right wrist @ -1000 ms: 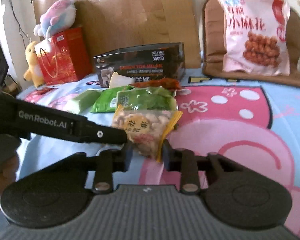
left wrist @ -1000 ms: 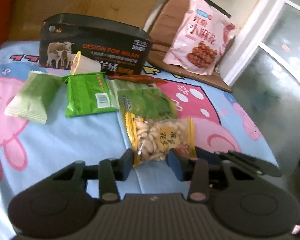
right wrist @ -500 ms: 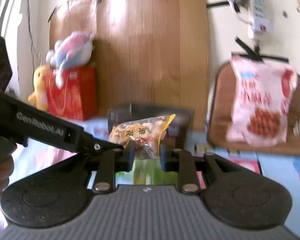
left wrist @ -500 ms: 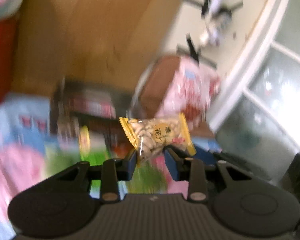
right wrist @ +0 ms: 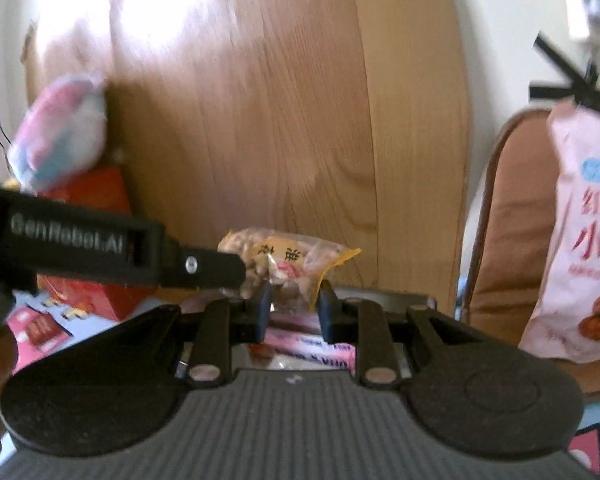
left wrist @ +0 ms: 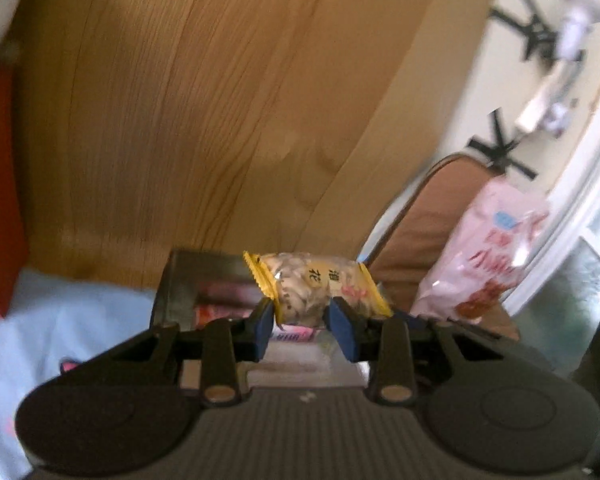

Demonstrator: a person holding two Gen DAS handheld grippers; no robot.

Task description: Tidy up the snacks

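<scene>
Peanut packet (left wrist: 314, 286) pinched by both hand-held grippers — left (left wrist: 304, 326), right (right wrist: 294, 308) (above dark box (left wrist: 188, 280)).

The right gripper (right wrist: 293, 307) pinches a see-through bag of peanuts (right wrist: 285, 261) with yellow ends. The left gripper (right wrist: 216, 269) pokes in from the left and holds the same bag. Below sits a dark box (right wrist: 384, 295). A big pink snack bag (right wrist: 584, 236) leans on a brown cushion (right wrist: 512, 220)

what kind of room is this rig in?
Probably a bedroom at home: a pale blue cartoon-print sheet, a pastel plush toy on a red gift box, a tall wooden board behind.
</scene>
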